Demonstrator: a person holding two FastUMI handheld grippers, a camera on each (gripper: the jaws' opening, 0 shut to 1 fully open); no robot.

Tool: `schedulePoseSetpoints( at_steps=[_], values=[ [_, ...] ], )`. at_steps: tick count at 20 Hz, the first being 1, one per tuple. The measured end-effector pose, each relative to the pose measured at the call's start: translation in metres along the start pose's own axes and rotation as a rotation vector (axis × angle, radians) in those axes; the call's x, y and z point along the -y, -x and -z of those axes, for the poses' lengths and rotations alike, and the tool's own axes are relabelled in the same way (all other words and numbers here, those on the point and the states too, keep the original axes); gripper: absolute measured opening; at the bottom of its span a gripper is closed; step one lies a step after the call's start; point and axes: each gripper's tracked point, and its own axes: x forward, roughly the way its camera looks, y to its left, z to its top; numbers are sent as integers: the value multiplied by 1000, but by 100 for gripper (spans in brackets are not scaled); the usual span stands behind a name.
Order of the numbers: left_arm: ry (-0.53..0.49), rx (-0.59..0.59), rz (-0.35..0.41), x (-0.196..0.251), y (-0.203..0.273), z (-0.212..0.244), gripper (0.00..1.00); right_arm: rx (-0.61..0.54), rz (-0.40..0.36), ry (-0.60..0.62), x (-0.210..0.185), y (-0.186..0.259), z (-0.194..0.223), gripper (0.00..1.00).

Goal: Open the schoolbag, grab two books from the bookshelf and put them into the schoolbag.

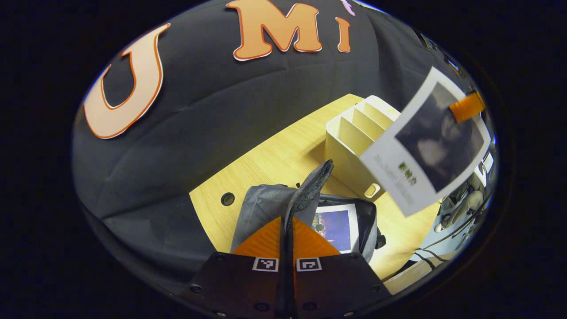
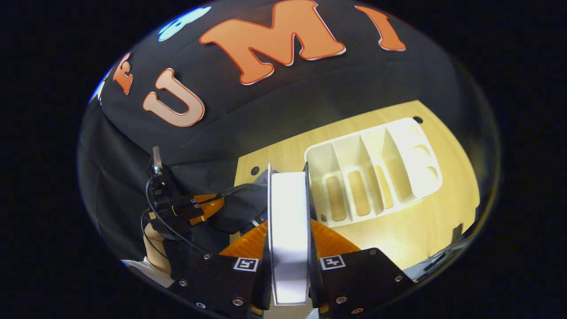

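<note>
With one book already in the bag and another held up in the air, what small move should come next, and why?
Probably lower the second book, clamped in the right gripper, toward the open schoolbag. The left gripper is pinching the bag's flap upward, the first book lies inside, and the bookshelf holds none.

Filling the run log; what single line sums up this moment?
left gripper: shut on bag flap | right gripper: shut on book | bag: one book inside | shelf: empty

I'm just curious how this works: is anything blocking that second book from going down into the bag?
Nothing visible does. The left gripper holds the bag's flap up, so the bag gapes open with one book already inside. The second book hangs above the table, right of the opening.
</note>
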Motion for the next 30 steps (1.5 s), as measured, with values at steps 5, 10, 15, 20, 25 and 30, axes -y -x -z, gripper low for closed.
schedulePoseSetpoints(
  at_steps=[5,10,15,20,25,30],
  values=[
    [-25,-6,6,7,4,-6,1,-21,-129,-255,3,-79,46,35],
    [-39,-13,9,13,8,-10,1,56,-236,-512,5,-133,60,35],
    [-89,-3,14,28,8,-19,1,101,-261,-616,-11,-187,69,35],
    [-83,12,64,47,12,-24,1,161,-275,-621,-28,-212,66,35],
    [-128,34,64,53,23,-35,1,166,-222,-656,-37,-251,72,37],
    [-117,27,66,48,20,-26,1,41,-56,-613,-24,-274,111,73]
  ],
)
